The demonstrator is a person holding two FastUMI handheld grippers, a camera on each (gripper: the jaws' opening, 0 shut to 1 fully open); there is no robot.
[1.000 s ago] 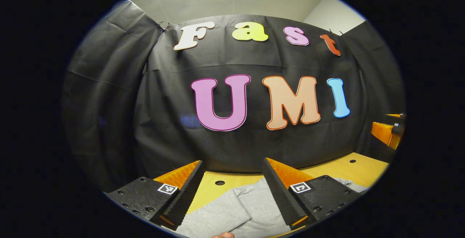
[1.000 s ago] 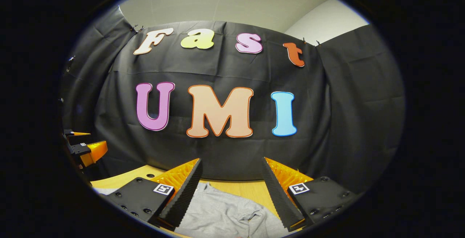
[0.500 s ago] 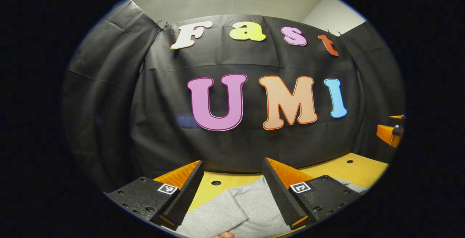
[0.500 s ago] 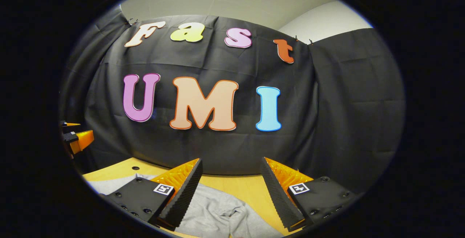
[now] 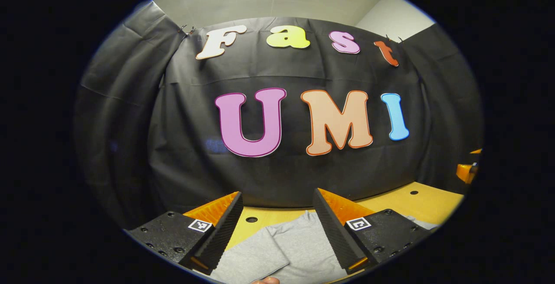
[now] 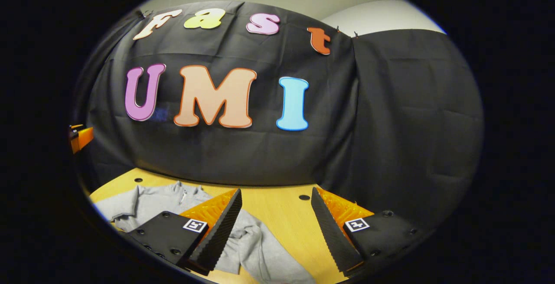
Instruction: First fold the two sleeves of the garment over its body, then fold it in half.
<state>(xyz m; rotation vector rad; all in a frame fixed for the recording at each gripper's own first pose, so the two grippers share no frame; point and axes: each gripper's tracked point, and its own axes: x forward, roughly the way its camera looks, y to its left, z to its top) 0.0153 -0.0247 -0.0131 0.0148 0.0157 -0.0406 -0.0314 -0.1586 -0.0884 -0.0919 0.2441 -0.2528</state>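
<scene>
While both grippers hang above the wooden surface (image 6: 277, 214) with their jaws spread wide and nothing between them, the grey garment (image 6: 256, 245) lies flat on that surface below. In the left gripper view, the left gripper (image 5: 277, 225) sits at the bottom centre of the frame, and the garment (image 5: 295, 249) shows in the gap between its fingers, with one sleeve (image 5: 253, 260) folded over the body toward the lower left. A fingertip (image 5: 265, 280) peeks in at the very bottom edge. The right gripper (image 5: 466, 171) appears small at the far right edge of this frame. In the right gripper view, the right gripper (image 6: 275, 227) fills the bottom centre, the garment spreads across the lower left with its collar (image 6: 184, 190) near the black cloth wall (image 6: 390, 123), and a rumpled sleeve (image 6: 253, 236) lies just right of the gripper's left finger. The left gripper (image 6: 80, 136) shows at the far left edge.
</scene>
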